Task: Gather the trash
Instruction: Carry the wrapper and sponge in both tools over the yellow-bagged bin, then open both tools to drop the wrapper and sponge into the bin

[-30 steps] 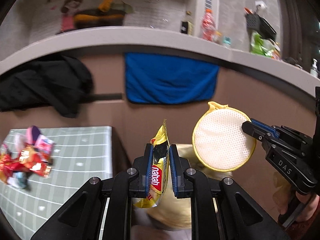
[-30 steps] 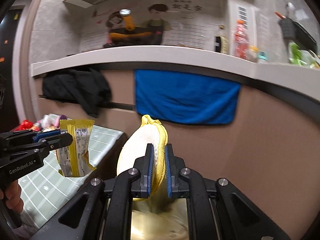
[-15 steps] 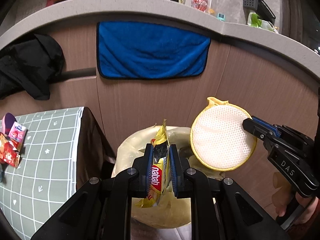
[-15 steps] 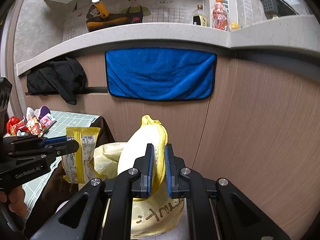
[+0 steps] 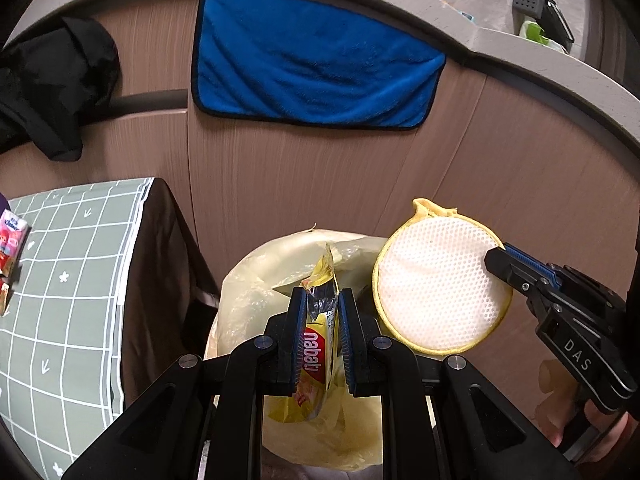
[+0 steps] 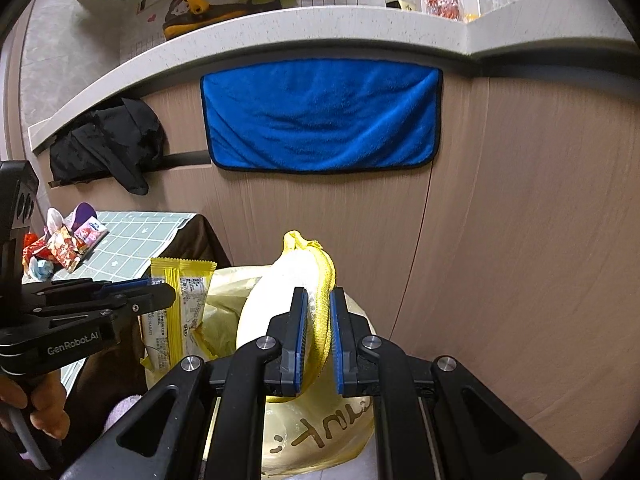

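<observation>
Above the yellow bin bag (image 5: 256,300), down-tilted left tongs (image 5: 322,312) pinch a wrapper (image 5: 318,344), right tongs (image 6: 318,320) a scrubber (image 6: 298,280)

Trash bag (image 5: 256,292) right of table (image 5: 72,280), towel (image 5: 316,60) hanging behind

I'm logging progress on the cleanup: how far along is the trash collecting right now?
Done: nothing can be confirmed as binned, since the yellow trash bag hides its contents. In hand: the left gripper grips a yellow snack wrapper over the bag, and the right gripper grips a round yellow-rimmed pad. Left: a pile of wrappers on the checked table.
</observation>
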The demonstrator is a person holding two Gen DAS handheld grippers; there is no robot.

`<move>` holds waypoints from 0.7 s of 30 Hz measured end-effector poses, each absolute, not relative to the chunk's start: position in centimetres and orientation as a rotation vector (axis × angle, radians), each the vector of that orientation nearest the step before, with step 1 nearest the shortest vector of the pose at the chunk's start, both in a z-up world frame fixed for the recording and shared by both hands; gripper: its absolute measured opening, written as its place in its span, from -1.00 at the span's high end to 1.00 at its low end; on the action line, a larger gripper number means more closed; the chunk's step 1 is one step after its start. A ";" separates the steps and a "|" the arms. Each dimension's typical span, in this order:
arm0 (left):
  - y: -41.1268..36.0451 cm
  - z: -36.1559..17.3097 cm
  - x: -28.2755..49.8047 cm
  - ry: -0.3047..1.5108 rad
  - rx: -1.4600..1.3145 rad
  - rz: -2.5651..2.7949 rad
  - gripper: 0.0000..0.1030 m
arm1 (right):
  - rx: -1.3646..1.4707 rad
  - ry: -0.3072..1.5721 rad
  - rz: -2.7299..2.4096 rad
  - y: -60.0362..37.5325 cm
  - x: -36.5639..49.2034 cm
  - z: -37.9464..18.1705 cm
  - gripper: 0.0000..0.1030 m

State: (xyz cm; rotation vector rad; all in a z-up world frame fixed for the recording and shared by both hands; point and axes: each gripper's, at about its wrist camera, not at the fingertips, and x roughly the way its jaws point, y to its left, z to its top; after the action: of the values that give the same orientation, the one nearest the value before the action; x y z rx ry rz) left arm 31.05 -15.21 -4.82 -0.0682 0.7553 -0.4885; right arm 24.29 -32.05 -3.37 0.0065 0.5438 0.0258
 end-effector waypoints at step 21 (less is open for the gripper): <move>-10.7 -5.0 32.7 0.765 -0.215 -0.450 0.07 | 0.091 0.596 0.021 -32.7 25.1 -5.9 0.38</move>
State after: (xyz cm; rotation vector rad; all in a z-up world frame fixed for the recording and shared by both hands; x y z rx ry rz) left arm 32.72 -10.70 -4.96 -0.2152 0.7650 -0.4504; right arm 25.11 -32.71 -5.91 0.0908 0.5962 0.0212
